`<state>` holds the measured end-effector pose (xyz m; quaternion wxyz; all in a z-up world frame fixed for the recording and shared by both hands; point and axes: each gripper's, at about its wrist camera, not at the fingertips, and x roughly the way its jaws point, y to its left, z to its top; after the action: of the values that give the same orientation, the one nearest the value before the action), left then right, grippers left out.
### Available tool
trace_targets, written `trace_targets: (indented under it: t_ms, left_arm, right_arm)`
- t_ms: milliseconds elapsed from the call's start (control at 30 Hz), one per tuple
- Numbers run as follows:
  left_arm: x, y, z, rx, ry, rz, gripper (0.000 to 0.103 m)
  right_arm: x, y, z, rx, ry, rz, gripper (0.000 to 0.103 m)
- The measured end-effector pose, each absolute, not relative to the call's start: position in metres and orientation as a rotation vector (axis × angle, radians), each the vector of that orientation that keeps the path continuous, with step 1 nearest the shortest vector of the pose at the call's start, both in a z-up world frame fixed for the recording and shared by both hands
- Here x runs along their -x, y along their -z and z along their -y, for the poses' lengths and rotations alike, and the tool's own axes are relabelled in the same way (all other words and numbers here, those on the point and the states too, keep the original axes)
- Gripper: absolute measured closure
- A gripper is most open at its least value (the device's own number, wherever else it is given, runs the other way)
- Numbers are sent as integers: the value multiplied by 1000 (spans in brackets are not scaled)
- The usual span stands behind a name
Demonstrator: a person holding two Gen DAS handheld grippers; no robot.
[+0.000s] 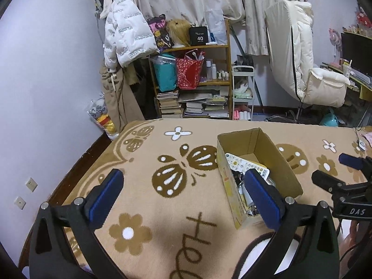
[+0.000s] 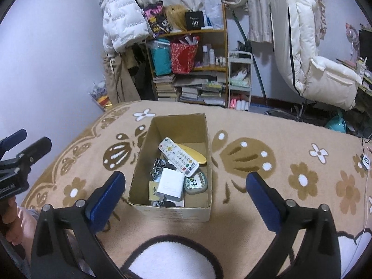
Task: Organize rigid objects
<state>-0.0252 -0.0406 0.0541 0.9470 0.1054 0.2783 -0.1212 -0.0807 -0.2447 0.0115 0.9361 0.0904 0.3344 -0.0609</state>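
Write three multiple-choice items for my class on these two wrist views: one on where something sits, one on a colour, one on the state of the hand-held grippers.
1. Where does the white remote control lie?
A. On the blanket beside the box
B. Inside the cardboard box
C. On the wooden shelf

2. What colour are the pads on the fingers of the hand-held grippers?
A. Blue
B. Red
C. Green

3. What state are the left hand-held gripper and right hand-held gripper in?
A. Both shut on the box
B. One holds the remote
C. Both open, holding nothing

Key: 1 B, the remote rests on the other items within the box walls. 2 A, each view shows blue ribbed pads on both fingers. 3 C, the fingers stand wide apart in each view with only the patterned blanket and box between them.
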Motion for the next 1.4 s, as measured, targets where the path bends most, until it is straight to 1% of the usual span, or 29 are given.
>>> trace_targets:
  t_ms: [167, 400, 833, 1400]
  left_arm:
    - [35, -50, 39, -226, 207, -532, 1]
    - [38, -39, 33, -204, 216, -539, 1]
    - [36, -29, 33, -232, 193, -539, 1]
    - [33, -18, 32, -250, 195, -573, 1]
  right_arm:
    - [92, -5, 239, -172, 133, -634, 0]
    - [99, 3, 234, -156, 119, -597, 0]
    - [98, 20, 223, -146, 92, -625, 0]
    - [98, 23, 222, -149, 89, -626, 0]
